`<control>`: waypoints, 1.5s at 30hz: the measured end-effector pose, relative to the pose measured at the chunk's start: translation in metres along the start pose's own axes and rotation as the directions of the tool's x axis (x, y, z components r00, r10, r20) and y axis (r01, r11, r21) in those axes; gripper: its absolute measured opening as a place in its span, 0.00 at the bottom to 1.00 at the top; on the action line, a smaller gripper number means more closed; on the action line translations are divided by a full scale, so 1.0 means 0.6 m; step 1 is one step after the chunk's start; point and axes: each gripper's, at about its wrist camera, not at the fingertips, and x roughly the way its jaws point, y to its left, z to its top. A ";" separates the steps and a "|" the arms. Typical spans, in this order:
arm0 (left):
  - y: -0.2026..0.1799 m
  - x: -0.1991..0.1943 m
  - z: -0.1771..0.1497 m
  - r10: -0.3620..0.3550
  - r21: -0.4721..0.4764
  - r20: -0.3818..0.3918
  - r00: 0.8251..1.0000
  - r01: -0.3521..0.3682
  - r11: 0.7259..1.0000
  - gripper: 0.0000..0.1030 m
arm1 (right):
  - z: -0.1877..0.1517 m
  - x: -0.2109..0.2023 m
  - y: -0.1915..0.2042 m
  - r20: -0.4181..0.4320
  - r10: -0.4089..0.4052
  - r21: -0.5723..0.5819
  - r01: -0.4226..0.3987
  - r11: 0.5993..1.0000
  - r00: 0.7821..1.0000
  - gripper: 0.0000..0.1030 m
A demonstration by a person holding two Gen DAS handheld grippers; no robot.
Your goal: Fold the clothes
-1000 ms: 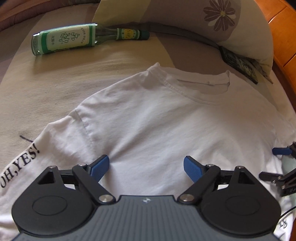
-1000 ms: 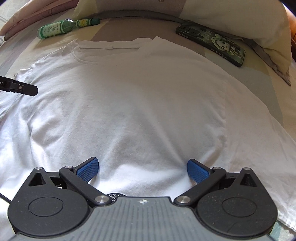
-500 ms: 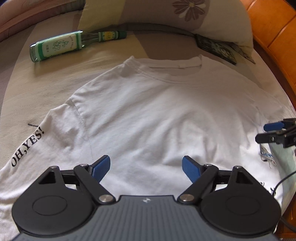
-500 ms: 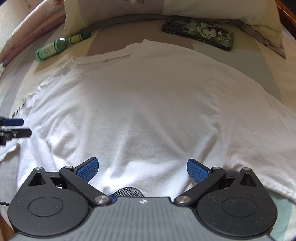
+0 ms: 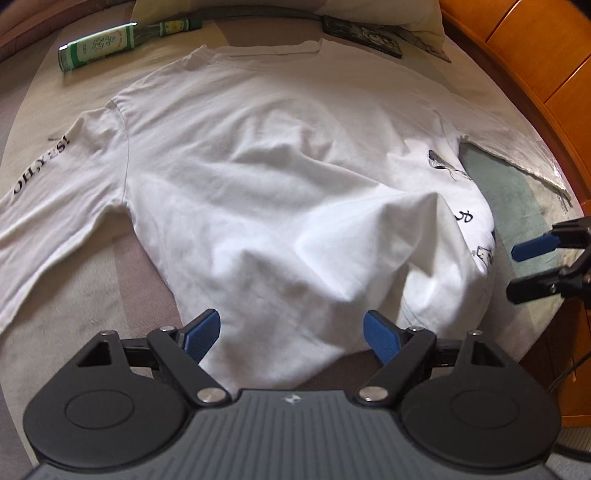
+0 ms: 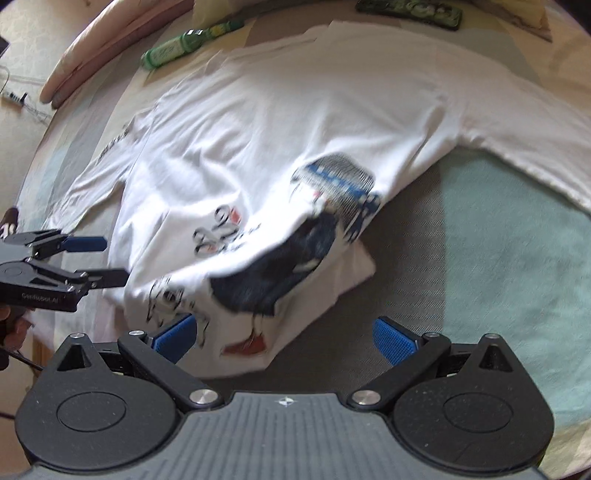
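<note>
A white T-shirt [image 5: 277, 147] lies on the bed with its collar at the far end. Its left sleeve reads "OH,YES!" [image 5: 40, 166]. The near hem is bunched and turned over, showing a dark blue print [image 6: 280, 266], blurred in the right wrist view. My left gripper [image 5: 291, 334] is open over the near hem, with cloth below the gap. My right gripper [image 6: 284, 338] is open at the turned-over corner, its left fingertip [image 6: 173, 338] by the cloth. Each gripper shows in the other view, the right gripper [image 5: 535, 266] and the left gripper [image 6: 92, 258], both open.
A green bottle [image 5: 110, 44] lies beyond the left shoulder. A phone in a printed case [image 5: 362, 37] rests by the pillow [image 5: 388, 11] past the collar. Orange wooden furniture [image 5: 535, 55] runs along the right. A pink blanket [image 6: 92, 55] borders the far left.
Both grippers have drawn back toward the hem end and stayed open. The lower part of the shirt has bunched and turned over, so the print shows.
</note>
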 end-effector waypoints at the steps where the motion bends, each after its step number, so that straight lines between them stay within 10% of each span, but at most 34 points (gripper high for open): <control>1: -0.005 -0.001 -0.012 -0.004 -0.015 -0.003 1.000 0.004 1.000 0.82 | -0.008 0.007 0.009 -0.029 0.013 -0.017 -0.013 1.000 1.000 1.00; 21: -0.029 0.027 -0.104 0.015 0.019 -0.093 0.996 -0.013 1.000 0.82 | -0.045 0.091 0.094 -0.099 0.040 -0.412 -0.078 0.908 0.994 1.00; 45: -0.020 0.015 -0.029 0.043 -0.066 -0.002 0.999 -0.043 0.997 0.83 | 0.018 0.055 0.089 0.062 0.078 -0.384 -0.049 0.922 0.995 1.00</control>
